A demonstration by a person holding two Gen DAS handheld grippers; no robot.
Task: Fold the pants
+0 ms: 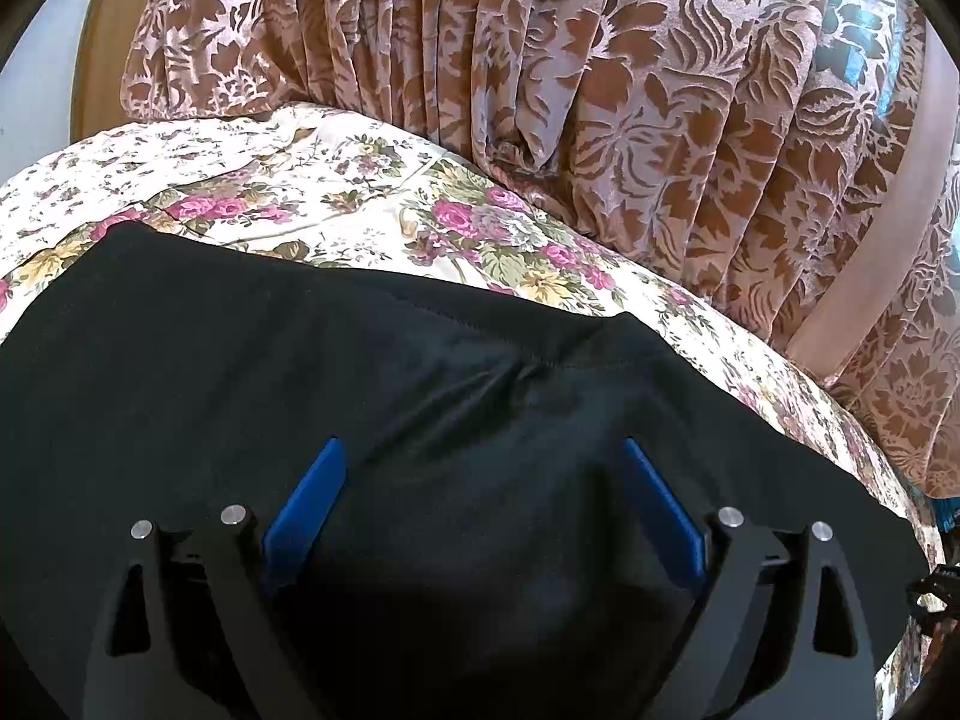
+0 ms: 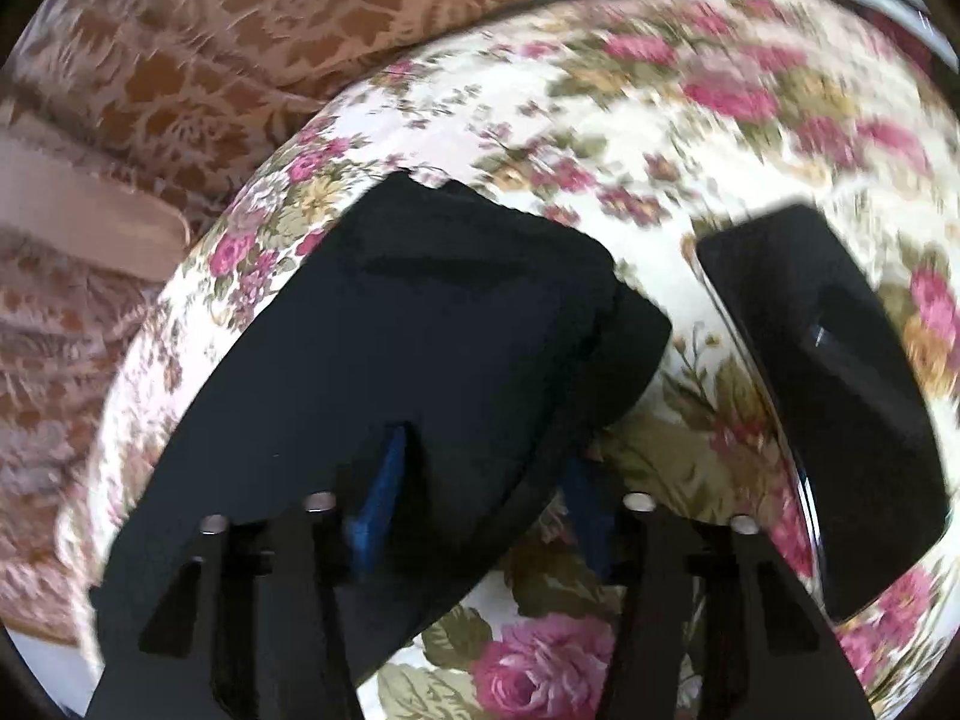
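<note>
Left wrist view: left gripper [image 1: 483,504] spread over black pants [image 1: 300,360]; right gripper [image 2: 486,474] spread too; next, pinch an edge for folding.

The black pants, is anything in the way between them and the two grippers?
Nothing visible. The left gripper is open right over the black pants. The right gripper is open at their edge. A black device lies off to the side on the floral bedspread, apart from the pants.

Left tool [image 1: 483,468] and right tool [image 2: 486,474] gape (blue fingers apart).
</note>
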